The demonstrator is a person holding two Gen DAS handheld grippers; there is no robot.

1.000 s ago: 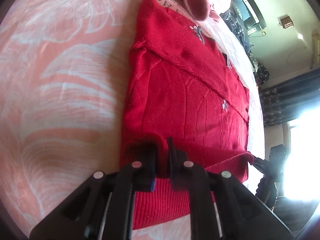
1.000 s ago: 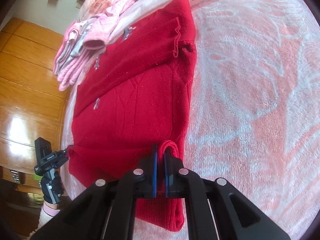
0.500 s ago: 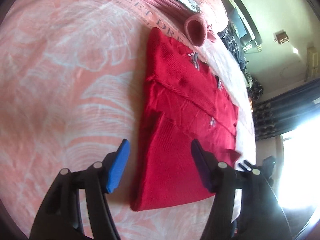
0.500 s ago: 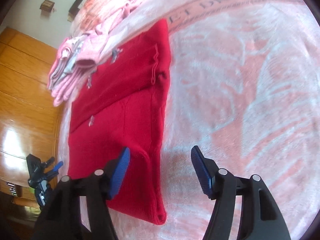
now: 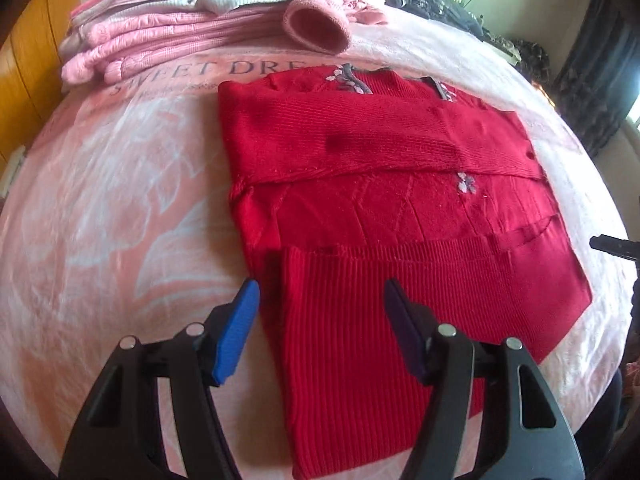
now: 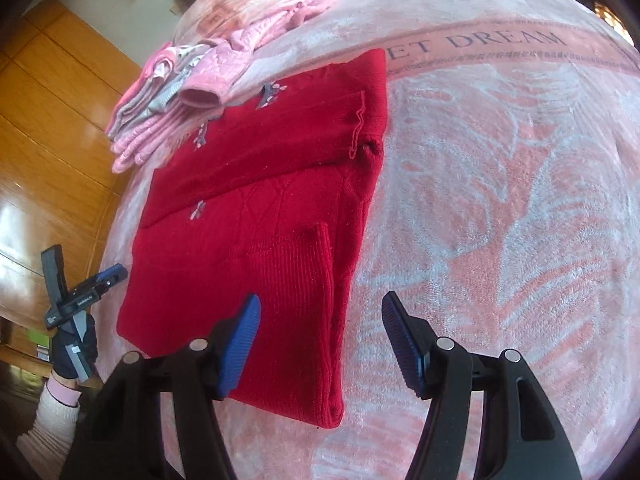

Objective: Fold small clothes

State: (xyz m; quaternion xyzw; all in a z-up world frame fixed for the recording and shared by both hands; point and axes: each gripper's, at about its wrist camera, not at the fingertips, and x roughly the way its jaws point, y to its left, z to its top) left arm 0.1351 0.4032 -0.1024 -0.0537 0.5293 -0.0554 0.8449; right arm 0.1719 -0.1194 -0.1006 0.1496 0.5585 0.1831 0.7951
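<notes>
A small red knitted sweater (image 5: 400, 216) with little grey and pink flower motifs lies flat on the pink blanket (image 5: 120, 208), a sleeve folded across its chest and its ribbed hem turned up over the lower part. My left gripper (image 5: 320, 304) hovers open over the near left part of the hem, holding nothing. In the right wrist view the same sweater (image 6: 256, 208) lies left of centre. My right gripper (image 6: 320, 320) is open above its near right corner, empty. The left gripper (image 6: 86, 284) shows there at the far left, held by a gloved hand.
A pile of folded pink and grey clothes (image 5: 192, 20) sits behind the sweater at the blanket's far edge, also as the pink pile (image 6: 192, 92) in the right wrist view. A wooden wardrobe (image 6: 52, 128) stands to the left. Dark clutter (image 5: 460, 4) lies beyond the bed.
Both grippers were shut on the sweater's hem a second ago. They have let it go, opened, and drawn back and up. The hem now lies folded over the sweater's body.
</notes>
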